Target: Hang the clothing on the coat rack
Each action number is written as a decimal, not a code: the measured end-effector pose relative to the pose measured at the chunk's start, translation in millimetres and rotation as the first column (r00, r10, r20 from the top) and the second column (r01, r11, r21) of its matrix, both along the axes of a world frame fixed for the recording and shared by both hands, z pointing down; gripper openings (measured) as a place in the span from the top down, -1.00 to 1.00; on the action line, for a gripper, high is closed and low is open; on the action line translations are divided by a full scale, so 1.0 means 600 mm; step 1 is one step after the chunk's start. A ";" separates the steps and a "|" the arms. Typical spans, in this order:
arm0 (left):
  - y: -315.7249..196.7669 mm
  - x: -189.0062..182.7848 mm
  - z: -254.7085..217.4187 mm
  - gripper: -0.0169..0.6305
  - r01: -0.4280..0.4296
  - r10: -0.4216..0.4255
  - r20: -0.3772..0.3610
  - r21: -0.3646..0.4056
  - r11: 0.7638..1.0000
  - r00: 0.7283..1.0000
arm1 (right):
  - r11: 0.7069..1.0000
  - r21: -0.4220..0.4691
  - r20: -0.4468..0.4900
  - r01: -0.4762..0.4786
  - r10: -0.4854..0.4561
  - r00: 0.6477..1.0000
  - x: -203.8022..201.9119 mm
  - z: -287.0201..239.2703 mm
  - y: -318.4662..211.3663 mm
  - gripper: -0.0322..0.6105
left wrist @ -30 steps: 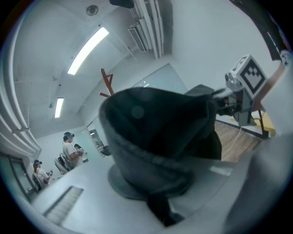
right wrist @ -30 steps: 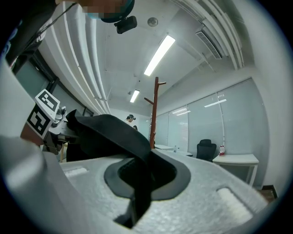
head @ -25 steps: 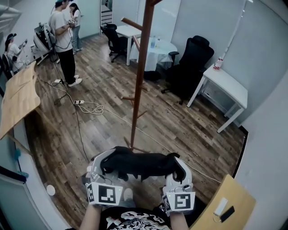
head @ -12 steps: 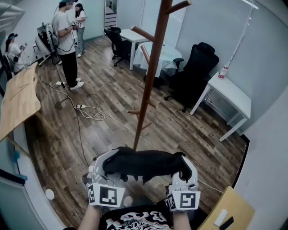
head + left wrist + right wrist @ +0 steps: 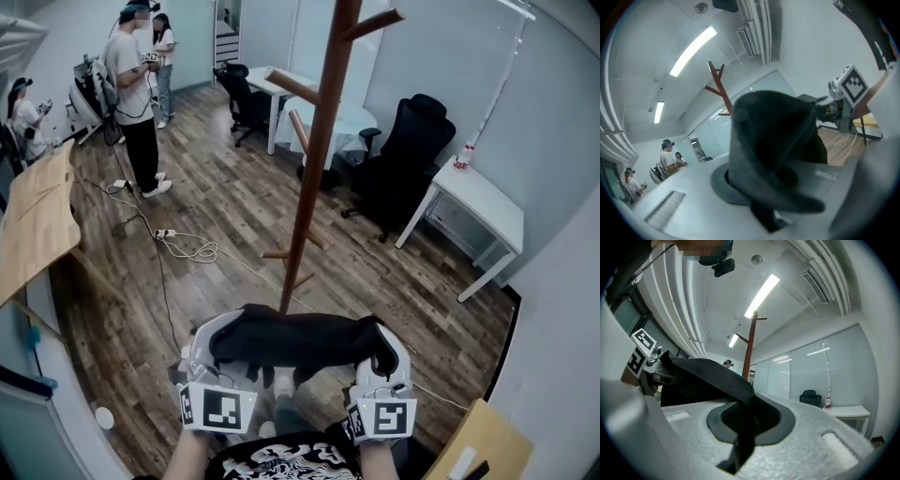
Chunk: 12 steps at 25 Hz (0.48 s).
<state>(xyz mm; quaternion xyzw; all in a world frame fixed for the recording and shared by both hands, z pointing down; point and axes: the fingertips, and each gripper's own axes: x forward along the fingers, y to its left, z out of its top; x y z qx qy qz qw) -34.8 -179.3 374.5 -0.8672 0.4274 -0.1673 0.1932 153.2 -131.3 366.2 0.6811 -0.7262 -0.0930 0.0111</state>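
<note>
Left gripper (image 5: 217, 349) and right gripper (image 5: 382, 354) each clamp one end of the black clothing (image 5: 295, 339), stretched level between them close in front of the coat rack (image 5: 316, 159), so raising both ends evenly should let it drop over a peg (image 5: 373, 21) without sagging.

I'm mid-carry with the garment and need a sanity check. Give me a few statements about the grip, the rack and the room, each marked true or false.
1. The left gripper and the right gripper are each shut on one end of the black garment. True.
2. The coat rack stands on the wood floor ahead of the grippers. True.
3. The garment hangs from a peg of the coat rack. False: it is stretched between the two grippers, short of the rack.
4. Other clothes hang on the rack's pegs. False: the pegs in view are bare.
5. Nobody else is in the room. False: people stand at the far left.
</note>
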 end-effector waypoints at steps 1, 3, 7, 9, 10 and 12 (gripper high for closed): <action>-0.008 0.003 -0.002 0.93 -0.001 0.001 -0.001 0.002 1.000 1.000 | 1.000 0.003 0.001 -0.001 0.001 1.000 0.003 -0.002 -0.009 0.85; -0.023 0.007 -0.005 0.93 -0.004 0.004 -0.003 0.005 1.000 1.000 | 1.000 0.009 0.004 -0.003 0.003 1.000 0.007 -0.006 -0.023 0.85; -0.053 0.015 -0.013 0.93 -0.008 0.008 -0.013 0.012 1.000 1.000 | 1.000 0.026 0.004 -0.004 0.004 1.000 0.016 -0.018 -0.054 0.85; -0.069 0.022 -0.016 0.93 -0.012 0.013 -0.018 0.018 1.000 1.000 | 1.000 0.028 0.004 -0.006 0.006 1.000 0.022 -0.021 -0.069 0.85; -0.076 0.025 -0.016 0.93 -0.013 0.013 -0.019 0.016 1.000 1.000 | 1.000 0.027 0.004 -0.009 0.009 1.000 0.025 -0.021 -0.076 0.85; -0.088 0.030 -0.015 0.93 -0.014 0.014 -0.019 0.012 1.000 1.000 | 1.000 0.026 0.004 -0.011 0.011 1.000 0.031 -0.021 -0.089 0.85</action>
